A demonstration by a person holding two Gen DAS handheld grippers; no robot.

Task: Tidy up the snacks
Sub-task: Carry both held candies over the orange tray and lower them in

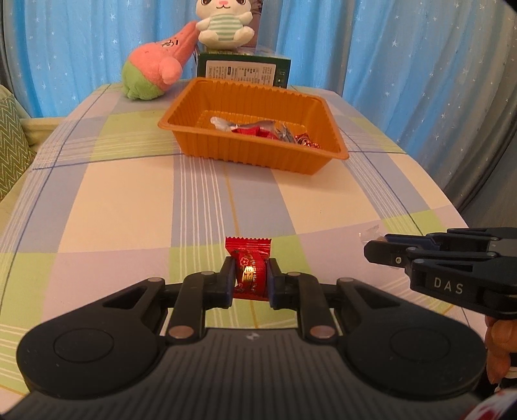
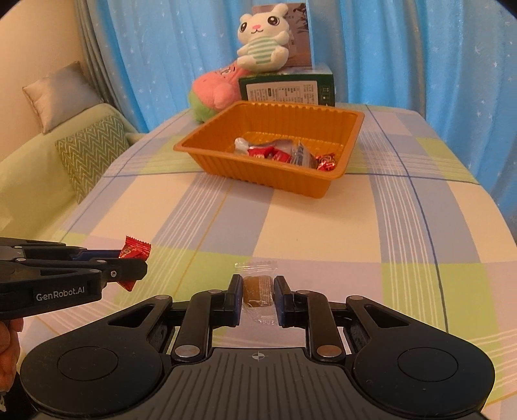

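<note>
My left gripper (image 1: 250, 274) is shut on a red candy packet (image 1: 248, 265) with gold print, just above the checked tablecloth; it also shows in the right wrist view (image 2: 134, 253). My right gripper (image 2: 258, 295) has its jaws on either side of a brown snack in a clear wrapper (image 2: 257, 290), with small gaps showing at both sides. That gripper appears at the right edge of the left wrist view (image 1: 381, 248). An orange plastic tray (image 1: 226, 152) (image 2: 219, 161) stands further back on the table and holds several wrapped snacks (image 1: 258, 131) (image 2: 281, 153).
Behind the tray stand a green box (image 1: 242, 69) (image 2: 287, 89) with a white bunny plush (image 1: 223, 27) (image 2: 261, 40) on it and a pink-and-green plush (image 1: 152, 69) (image 2: 210, 93). A green sofa with cushions (image 2: 90, 155) is left of the table. Blue curtains hang behind.
</note>
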